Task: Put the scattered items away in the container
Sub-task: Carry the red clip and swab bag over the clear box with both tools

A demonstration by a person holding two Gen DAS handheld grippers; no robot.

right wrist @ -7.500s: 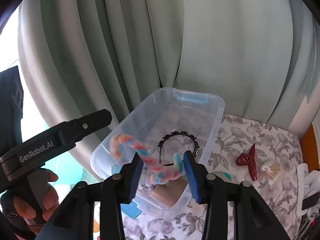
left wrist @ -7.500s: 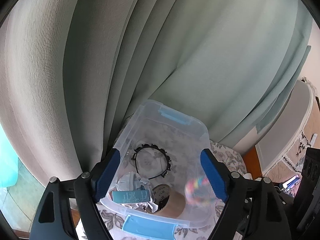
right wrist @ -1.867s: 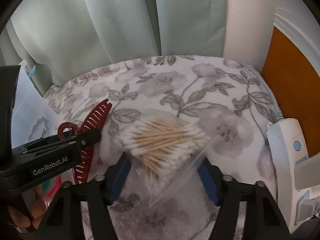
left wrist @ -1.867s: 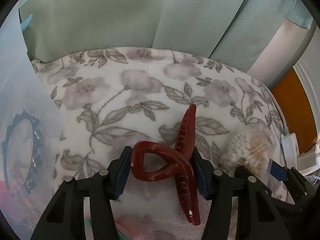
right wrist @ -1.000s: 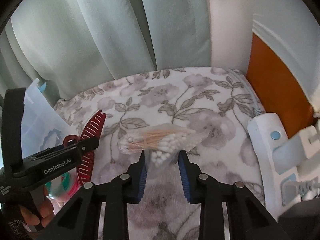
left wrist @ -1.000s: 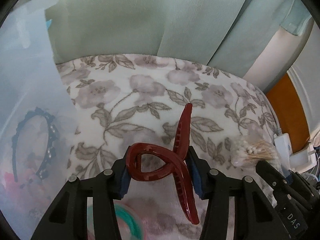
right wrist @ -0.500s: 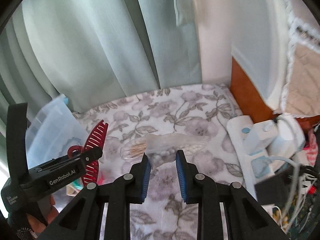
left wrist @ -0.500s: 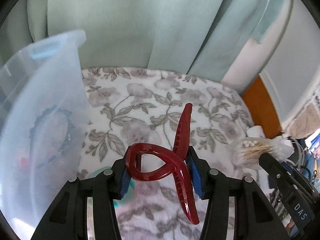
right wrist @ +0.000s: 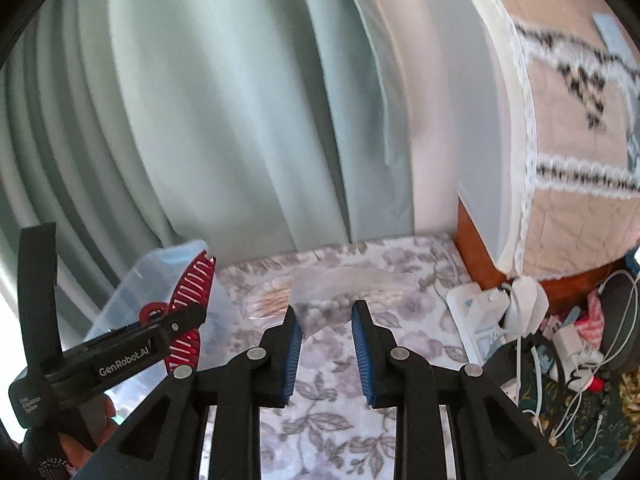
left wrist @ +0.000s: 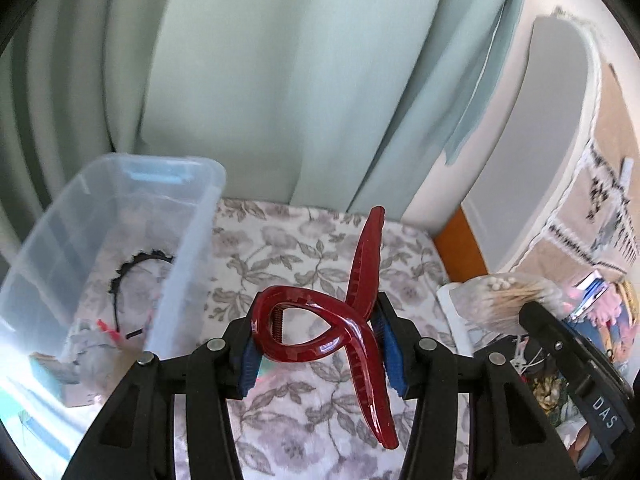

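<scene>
My left gripper [left wrist: 318, 346] is shut on a dark red hair claw clip [left wrist: 352, 312], lifted above the flowered cloth [left wrist: 304, 248]. The clip's toothed side [right wrist: 188, 292] also shows in the right wrist view. My right gripper [right wrist: 325, 322] is shut on a clear bag of cotton swabs [right wrist: 332, 286], held in the air; the same bag [left wrist: 508, 304] appears at the right of the left wrist view. A clear plastic container [left wrist: 116, 208] stands at the left, with a black headband [left wrist: 136, 268] and other items inside.
Pale green curtains [left wrist: 280, 80] hang behind the flowered surface. A white power strip with plugs and cables [right wrist: 500, 312] lies at the right, beside an orange-brown board [right wrist: 476, 240] and a quilted cover [right wrist: 572, 120]. A hand [right wrist: 80, 444] holds the left gripper's handle.
Both grippers have risen off the cloth with the clip and the swab bag. The views have tilted up, and the container has come further into sight at the left.
</scene>
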